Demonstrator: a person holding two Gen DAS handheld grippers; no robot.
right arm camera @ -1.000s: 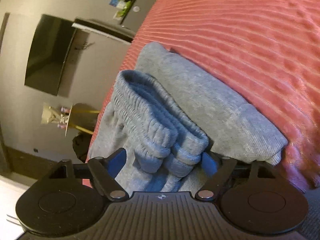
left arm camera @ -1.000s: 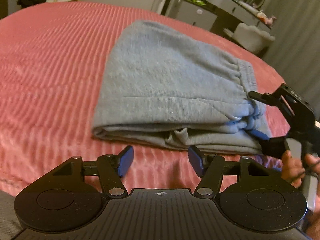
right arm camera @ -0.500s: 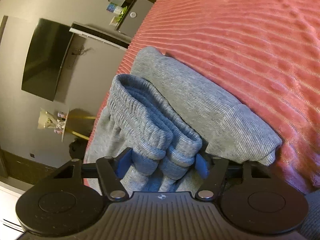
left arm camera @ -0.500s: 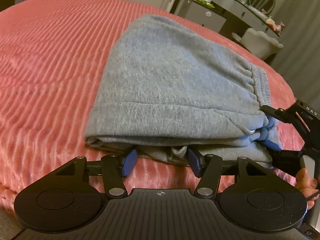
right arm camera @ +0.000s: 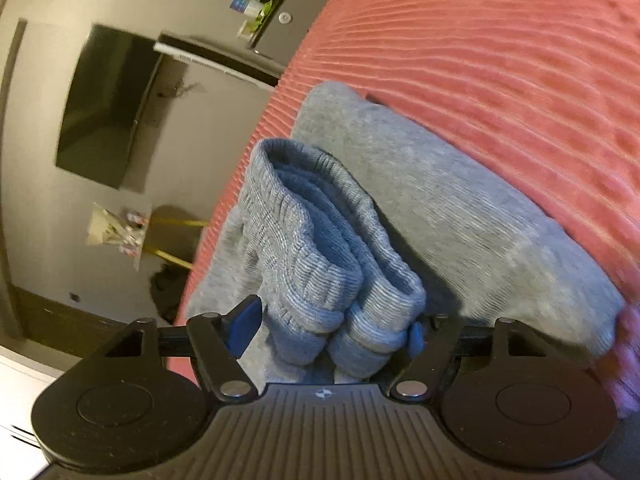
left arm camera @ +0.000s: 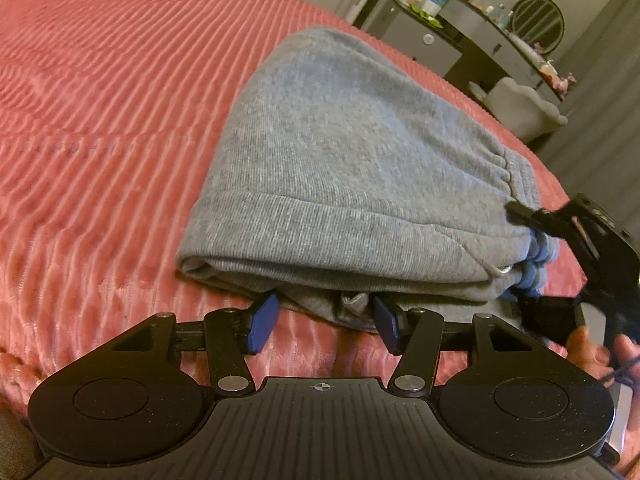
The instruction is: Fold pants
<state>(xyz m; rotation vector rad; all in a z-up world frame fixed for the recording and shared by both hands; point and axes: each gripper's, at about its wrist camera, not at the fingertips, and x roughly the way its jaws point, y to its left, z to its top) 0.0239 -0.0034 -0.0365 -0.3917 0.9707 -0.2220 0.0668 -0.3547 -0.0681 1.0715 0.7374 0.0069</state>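
Observation:
Grey sweatpants (left arm camera: 352, 168) lie folded in a thick stack on the pink ribbed bedspread (left arm camera: 100, 100). My left gripper (left arm camera: 325, 322) is open, its blue pads at the near folded edge, astride the lower layers without pinching them. My right gripper (right arm camera: 334, 330) has its jaws around the bunched ribbed cuffs (right arm camera: 320, 264) at the stack's end; the cloth fills the gap between the pads. It also shows in the left wrist view (left arm camera: 576, 256), at the stack's right end, with a hand behind it.
The bed's edge runs behind the pants. Beyond it stand a dark dresser (left arm camera: 472, 36) with bottles and a round mirror, and a white chair (left arm camera: 520, 108). In the right wrist view a wall-mounted TV (right arm camera: 108, 108) and the floor lie past the bed's side.
My left gripper has moved forward to the near folded edge, its pads now at the lower layers. My right gripper has narrowed around the cuffs.

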